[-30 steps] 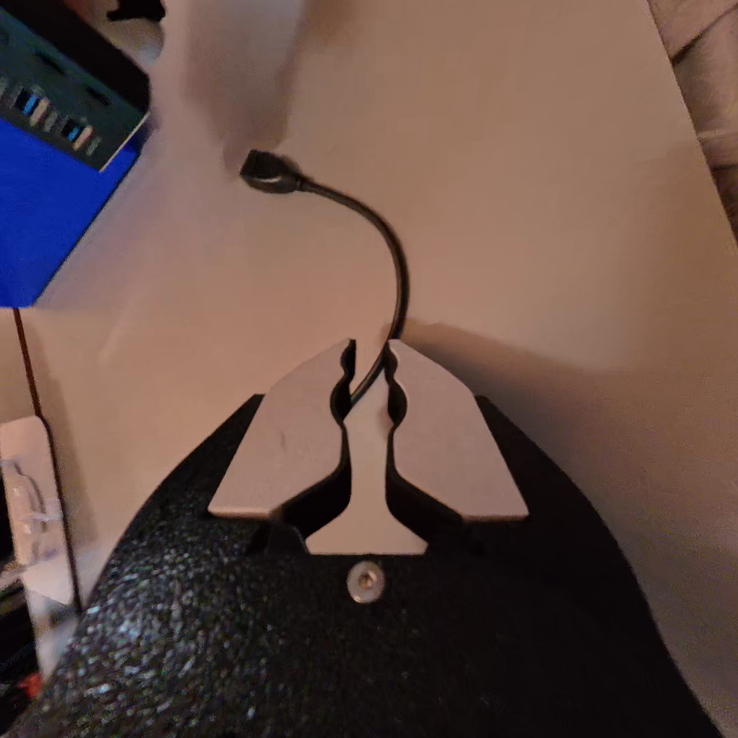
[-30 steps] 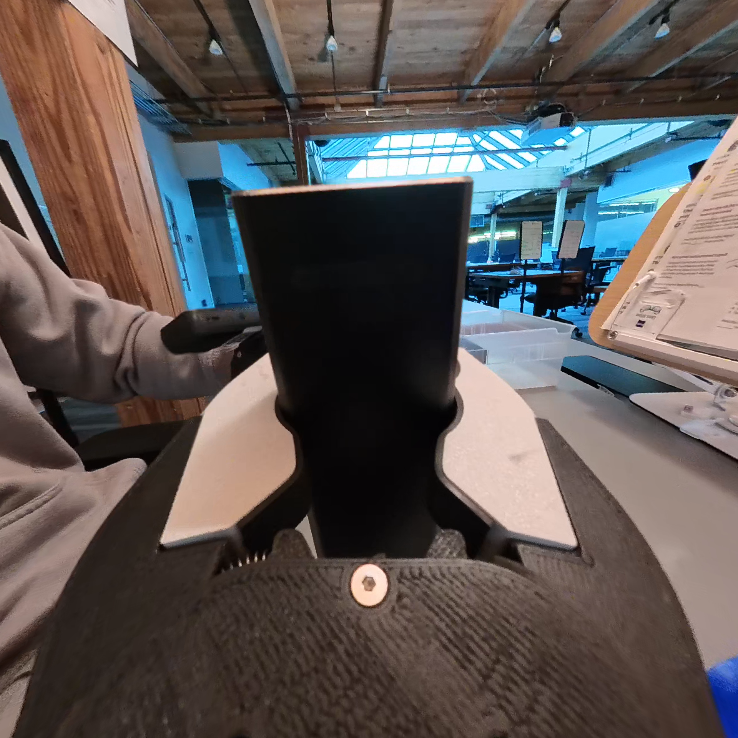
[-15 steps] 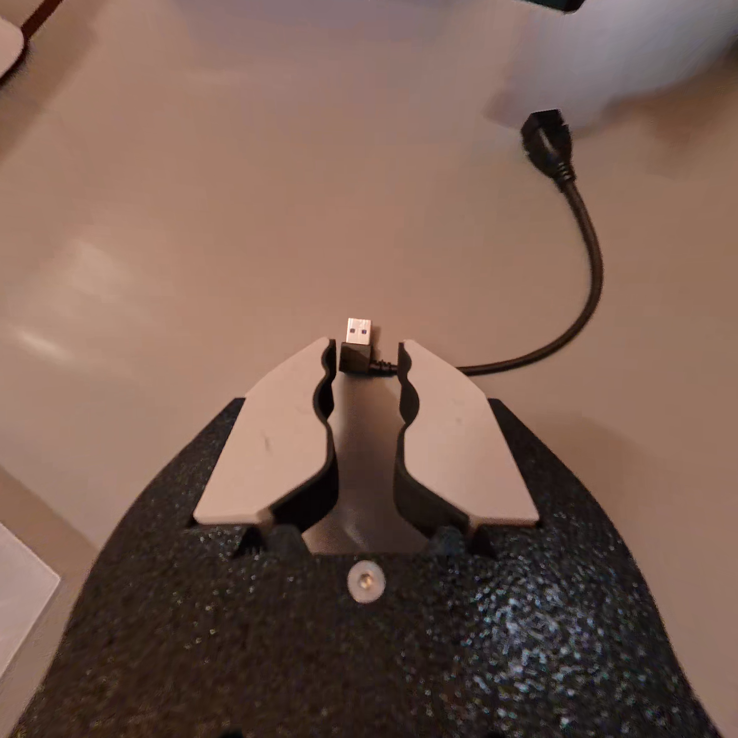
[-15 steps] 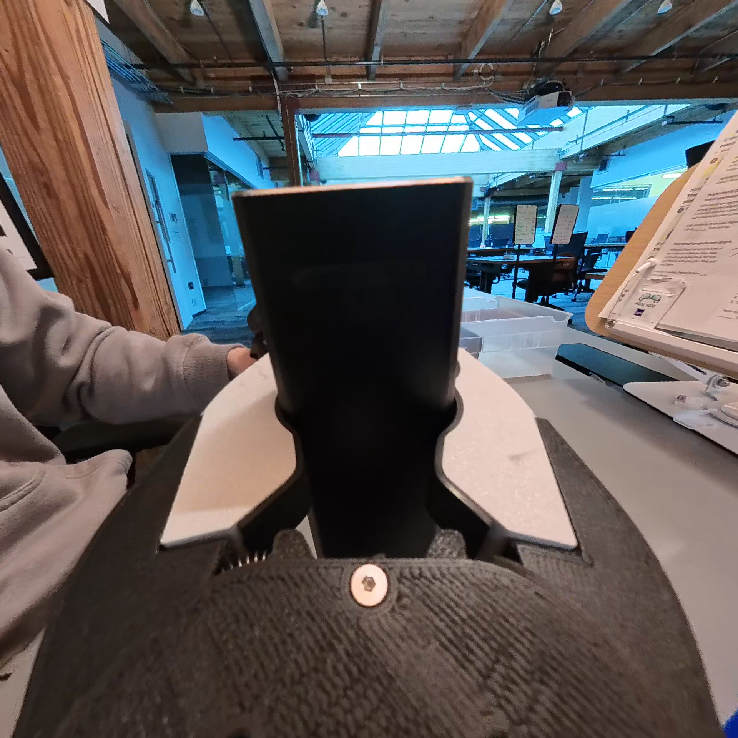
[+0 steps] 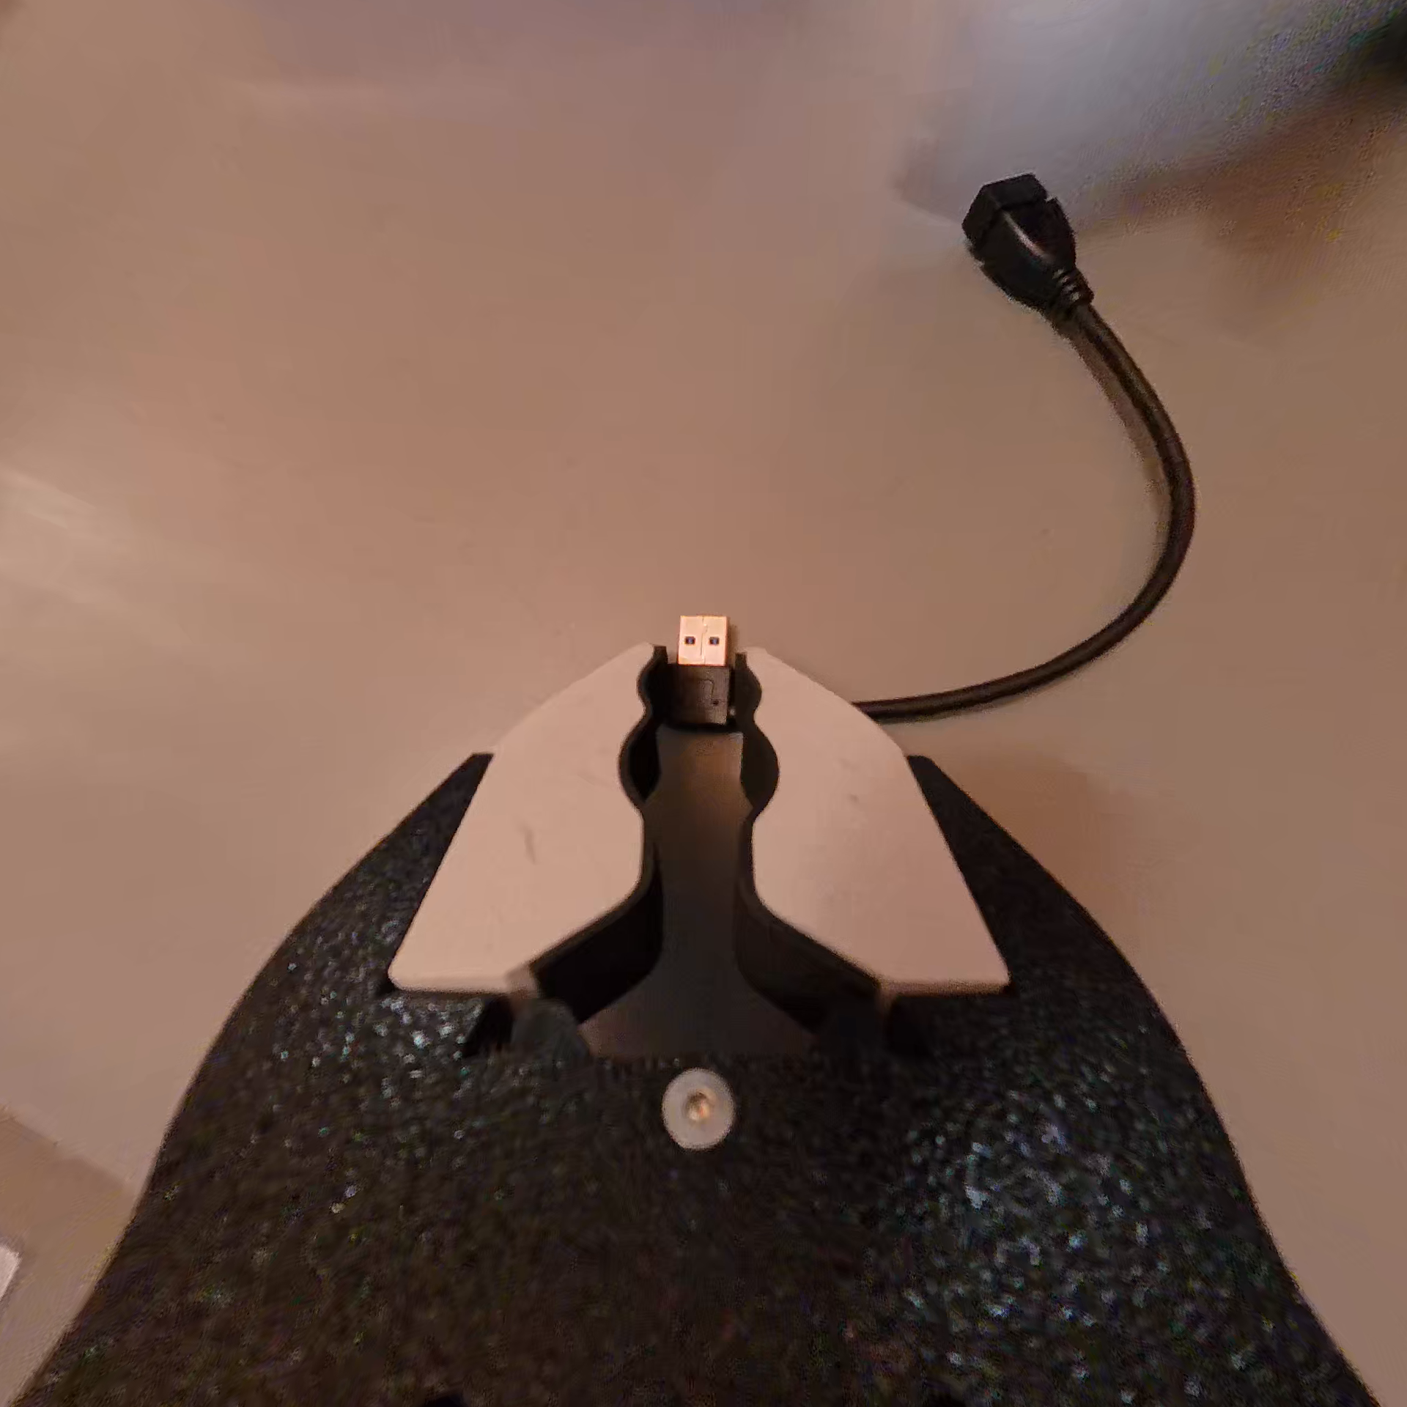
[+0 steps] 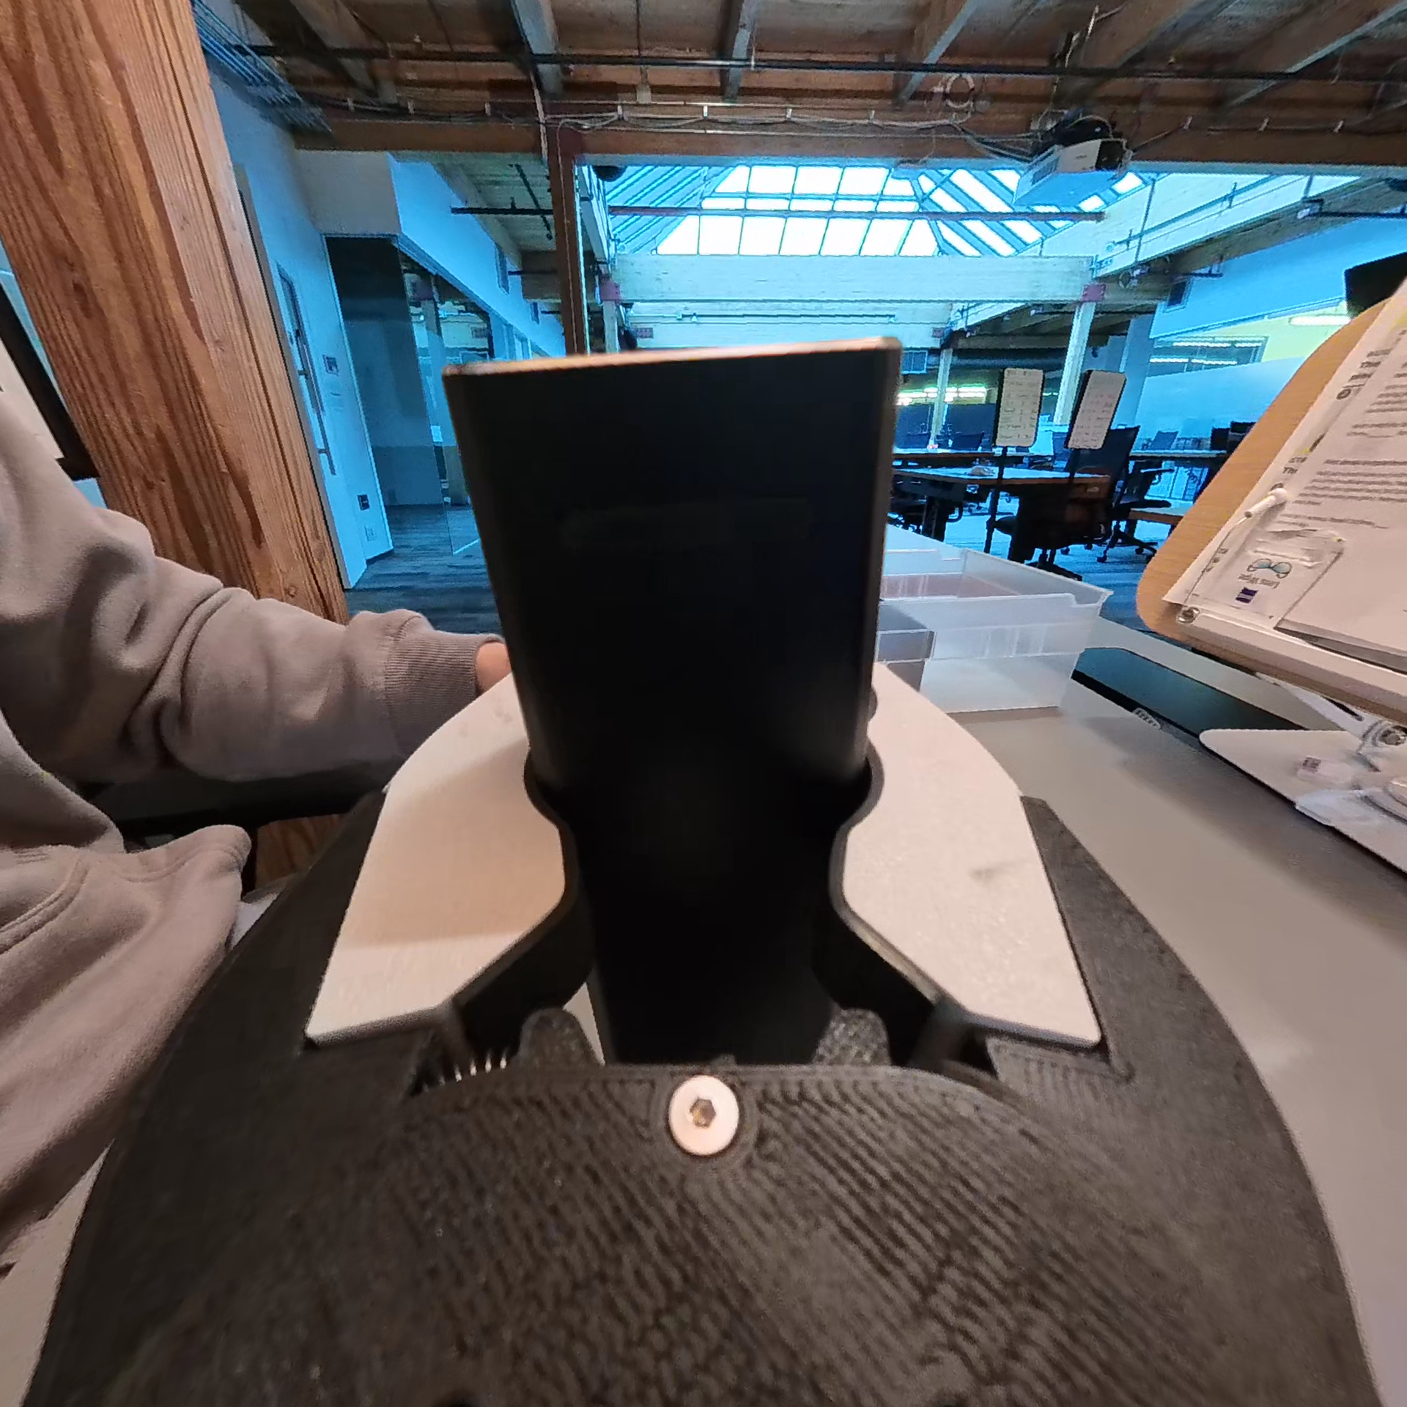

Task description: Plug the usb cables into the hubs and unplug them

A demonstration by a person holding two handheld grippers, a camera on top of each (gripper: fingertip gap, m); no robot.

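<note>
With the left gripper (image 5: 699,658) pinching the plug (image 5: 704,662) and the right gripper (image 6: 697,731) clamping what seems the hub (image 6: 674,563), the plug should enter a port squarely, cable (image 5: 1142,533) slack.

Left wrist view looked steeply down, close over the beige tabletop (image 5: 381,381). Right wrist view faced level across the grey table (image 6: 1218,875) into the open office, with a sleeve (image 6: 190,647) at left. No shared part could be identified.
</note>
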